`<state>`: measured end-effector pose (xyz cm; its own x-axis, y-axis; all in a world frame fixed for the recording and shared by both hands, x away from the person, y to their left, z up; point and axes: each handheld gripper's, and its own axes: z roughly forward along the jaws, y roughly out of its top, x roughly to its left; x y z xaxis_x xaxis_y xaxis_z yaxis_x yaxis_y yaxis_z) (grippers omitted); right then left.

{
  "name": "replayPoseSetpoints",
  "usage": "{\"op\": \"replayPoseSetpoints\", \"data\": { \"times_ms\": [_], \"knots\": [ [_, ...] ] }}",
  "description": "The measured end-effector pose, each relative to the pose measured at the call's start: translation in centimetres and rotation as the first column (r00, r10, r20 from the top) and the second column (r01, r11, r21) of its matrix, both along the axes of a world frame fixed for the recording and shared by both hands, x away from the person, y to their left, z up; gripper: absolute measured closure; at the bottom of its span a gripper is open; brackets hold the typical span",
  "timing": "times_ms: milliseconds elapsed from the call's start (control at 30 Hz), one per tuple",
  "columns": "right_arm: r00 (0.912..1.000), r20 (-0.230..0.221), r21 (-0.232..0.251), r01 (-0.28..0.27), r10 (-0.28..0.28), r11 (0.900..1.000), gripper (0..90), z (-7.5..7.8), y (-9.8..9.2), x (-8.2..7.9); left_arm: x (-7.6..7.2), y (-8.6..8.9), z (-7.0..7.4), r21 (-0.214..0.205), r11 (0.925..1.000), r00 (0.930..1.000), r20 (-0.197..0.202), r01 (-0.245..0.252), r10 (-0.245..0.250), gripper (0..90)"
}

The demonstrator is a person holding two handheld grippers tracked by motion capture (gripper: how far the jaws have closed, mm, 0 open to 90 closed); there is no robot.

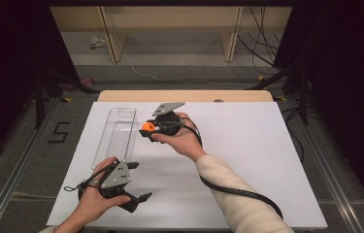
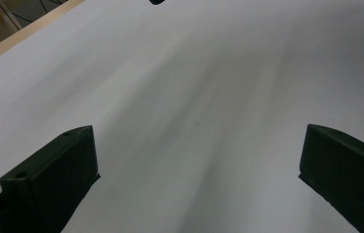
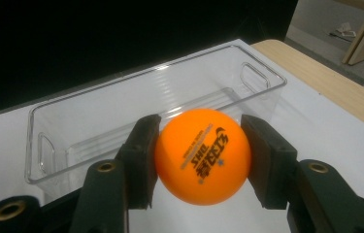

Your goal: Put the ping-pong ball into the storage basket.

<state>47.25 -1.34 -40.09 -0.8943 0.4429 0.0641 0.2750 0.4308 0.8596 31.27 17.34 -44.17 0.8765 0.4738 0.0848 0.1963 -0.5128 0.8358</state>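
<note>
An orange ball (image 3: 203, 155) with dark printed lettering sits clamped between the jaws of the right hand-held gripper (image 3: 203, 158), held above the white bench (image 1: 247, 145) just beside a clear plastic tray (image 3: 121, 107). Nearer the person, the left hand-held gripper (image 1: 138, 182) rests low over the bench, jaws wide apart with nothing between them.
</note>
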Motion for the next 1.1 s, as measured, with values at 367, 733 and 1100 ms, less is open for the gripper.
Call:
{"op": "replayPoseSetpoints", "data": {
  "times_ms": [367,733,1100],
  "knots": [
    [1.0,-0.002,-0.003,-0.005,0.005,1.0,51.5,0.0,0.9,0.3,0.0,0.0,0.0,0.002,1.0,1.0,0.001,0.002,-0.002,0.0],
    [0.9999,-0.002,-0.009,-0.011,0.011,0.9999,51.5,0.1,1.7,0.5,0.0,-0.1,-0.1,0.006,1.0,1.0,-0.001,0.005,-0.005,0.0],
    [0.9998,0.0,-0.011,-0.021,0.021,0.9997,51.5,0.3,2.6,0.7,0.0,-0.1,-0.1,0.011,0.9999,0.9999,-0.002,0.01,-0.01,0.0]
  ]
}}
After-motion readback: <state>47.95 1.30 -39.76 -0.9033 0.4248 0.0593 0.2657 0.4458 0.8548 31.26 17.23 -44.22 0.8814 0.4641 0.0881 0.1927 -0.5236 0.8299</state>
